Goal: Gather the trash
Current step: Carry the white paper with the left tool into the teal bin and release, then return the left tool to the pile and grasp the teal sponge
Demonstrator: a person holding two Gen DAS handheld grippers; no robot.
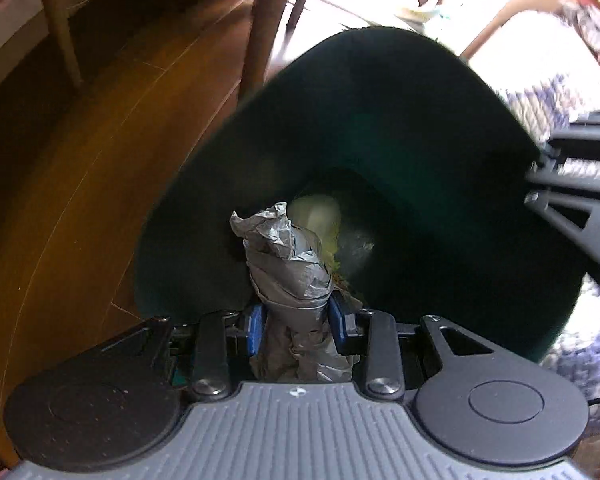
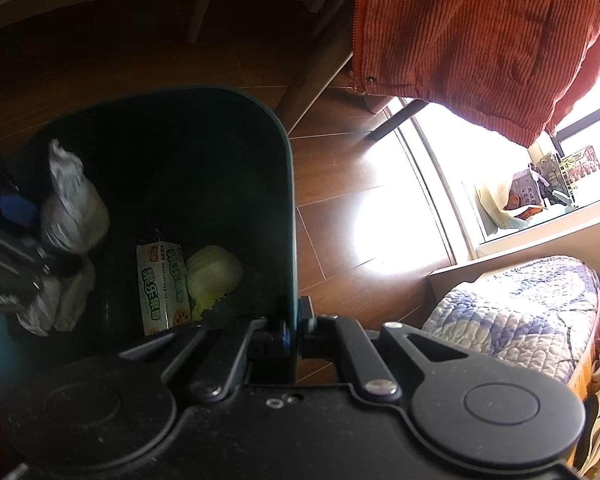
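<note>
A dark green trash bin [image 1: 400, 92] stands on the wooden floor. My left gripper [image 1: 296, 322] is shut on a crumpled grey-white wrapper [image 1: 284, 256], held over the bin's mouth. In the right wrist view the same wrapper [image 2: 72, 208] hangs inside the bin's left side, under the left gripper. My right gripper [image 2: 296, 328] is shut on the bin's rim [image 2: 290, 216], with the wall pinched between its pads. At the bin's bottom lie a printed snack box [image 2: 162, 284] and a pale green cabbage piece [image 2: 214, 272].
Wooden chair legs [image 1: 266, 20] stand close behind the bin. An orange corduroy jacket [image 2: 480, 40] hangs above on the right. A quilted blue-white cushion [image 2: 520, 312] lies at the right, below a bright window [image 2: 432, 184].
</note>
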